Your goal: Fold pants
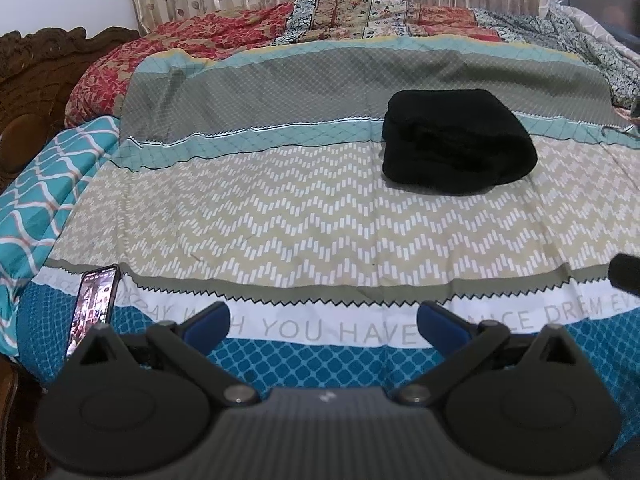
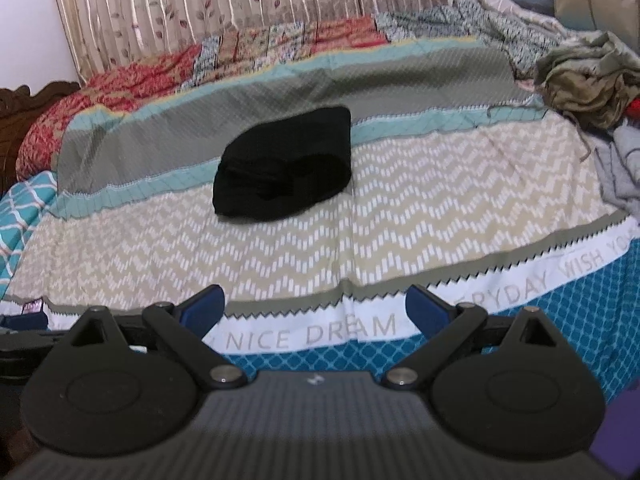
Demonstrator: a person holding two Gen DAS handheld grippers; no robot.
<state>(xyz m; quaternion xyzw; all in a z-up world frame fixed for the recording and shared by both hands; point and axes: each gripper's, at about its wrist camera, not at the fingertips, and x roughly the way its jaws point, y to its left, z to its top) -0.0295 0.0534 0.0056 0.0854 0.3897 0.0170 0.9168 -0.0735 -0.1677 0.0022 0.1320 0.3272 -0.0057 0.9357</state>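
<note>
Black pants lie folded in a compact bundle on the patterned bedspread, across the teal stripe and the chevron band. In the right wrist view the same pants sit left of centre. My left gripper hangs open over the bed's near edge, well short of the pants, nothing between its blue-padded fingers. My right gripper is open too, over the lettered white band, empty and far from the bundle.
A phone leans at the near left edge of the bed. A heap of olive and grey clothes sits at the right. A carved wooden headboard and quilts bound the far and left sides; a curtain hangs behind.
</note>
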